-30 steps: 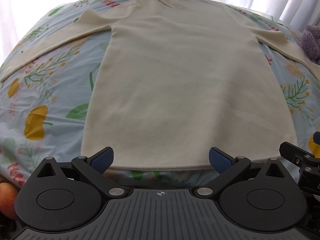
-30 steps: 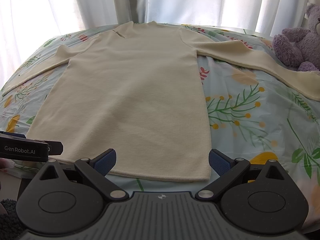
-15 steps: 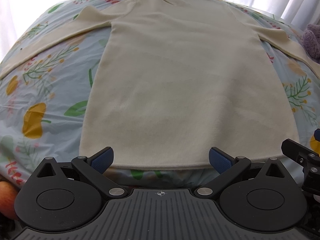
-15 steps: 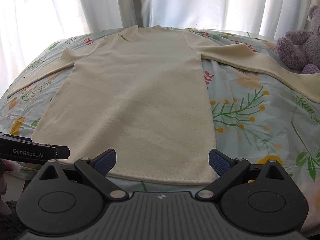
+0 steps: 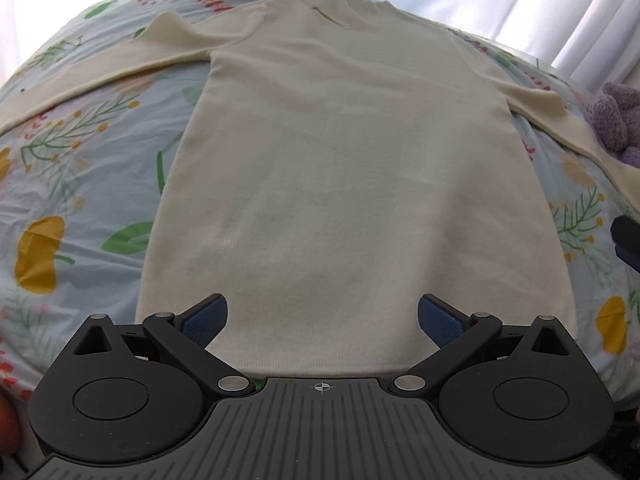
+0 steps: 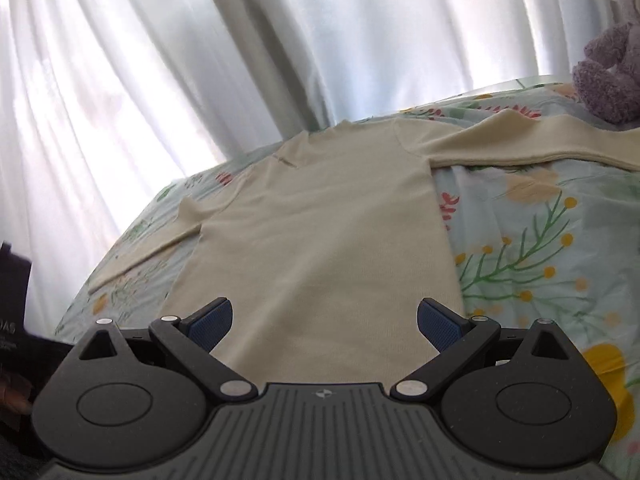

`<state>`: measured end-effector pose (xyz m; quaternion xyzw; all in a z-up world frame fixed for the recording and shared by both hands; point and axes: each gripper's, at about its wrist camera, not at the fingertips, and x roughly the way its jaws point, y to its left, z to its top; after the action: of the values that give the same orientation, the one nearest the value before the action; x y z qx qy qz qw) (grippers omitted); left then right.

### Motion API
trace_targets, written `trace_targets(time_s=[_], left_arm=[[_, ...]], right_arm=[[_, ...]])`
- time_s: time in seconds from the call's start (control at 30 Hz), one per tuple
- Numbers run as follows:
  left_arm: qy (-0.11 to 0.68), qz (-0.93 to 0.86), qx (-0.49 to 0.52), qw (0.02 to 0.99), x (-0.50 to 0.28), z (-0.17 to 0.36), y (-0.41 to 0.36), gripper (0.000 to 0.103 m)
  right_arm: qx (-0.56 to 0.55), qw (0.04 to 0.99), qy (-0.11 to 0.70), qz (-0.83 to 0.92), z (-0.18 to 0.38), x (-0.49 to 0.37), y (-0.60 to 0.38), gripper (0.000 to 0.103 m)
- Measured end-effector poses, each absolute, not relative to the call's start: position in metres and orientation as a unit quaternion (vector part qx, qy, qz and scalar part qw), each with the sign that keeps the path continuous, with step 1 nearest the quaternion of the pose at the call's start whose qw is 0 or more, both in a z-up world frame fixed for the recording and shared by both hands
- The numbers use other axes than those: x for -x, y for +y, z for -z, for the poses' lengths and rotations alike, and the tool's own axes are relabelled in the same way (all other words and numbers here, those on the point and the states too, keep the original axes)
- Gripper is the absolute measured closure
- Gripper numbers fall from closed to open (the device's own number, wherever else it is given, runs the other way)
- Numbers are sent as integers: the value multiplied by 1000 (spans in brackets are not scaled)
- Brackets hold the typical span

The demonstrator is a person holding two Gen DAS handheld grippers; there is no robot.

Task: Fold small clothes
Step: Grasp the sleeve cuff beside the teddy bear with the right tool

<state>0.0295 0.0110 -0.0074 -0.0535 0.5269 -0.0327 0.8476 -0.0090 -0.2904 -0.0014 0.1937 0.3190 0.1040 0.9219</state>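
A bed (image 5: 72,184) with a flowered sheet carries a cream long-sleeved top (image 5: 344,184), spread flat with its long axis running from the near hem straight away to the collar at the far side and a sleeve reaching out to left and right. The left hand-held gripper (image 5: 322,316) hangs over the near hem, about centred on the body, jaws wide and holding nothing. The right hand-held gripper (image 6: 324,316), equally wide and empty, sits over the hem's right part, with the right side edge of the top just inside its right finger, and looks up toward the curtains (image 6: 200,60). Judged from this, each gripper is nearer its own hem corner. A purple soft toy (image 6: 612,60) sits at the far right.
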Motion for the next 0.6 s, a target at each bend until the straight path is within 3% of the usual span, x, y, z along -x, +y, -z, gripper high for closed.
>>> trace_targets(time_s=[0.13, 0.2, 0.27, 0.33, 0.6], left_arm=[[516, 17, 46, 855, -47, 6, 13, 0], [513, 9, 52, 857, -56, 7, 16, 0], [514, -1, 65, 856, -63, 9, 20, 0], [515, -14, 78, 853, -70, 13, 23, 0], [508, -33, 132, 850, -82, 20, 30, 0]], right_arm=[[-234, 937, 258, 15, 10, -24, -357, 7], [-289, 926, 234, 68, 19, -42, -405, 19], [-349, 904, 219, 117, 30, -56, -453, 41], [-402, 875, 207, 175, 44, -65, -499, 56], [-528, 792, 181, 246, 96, -72, -589, 56]])
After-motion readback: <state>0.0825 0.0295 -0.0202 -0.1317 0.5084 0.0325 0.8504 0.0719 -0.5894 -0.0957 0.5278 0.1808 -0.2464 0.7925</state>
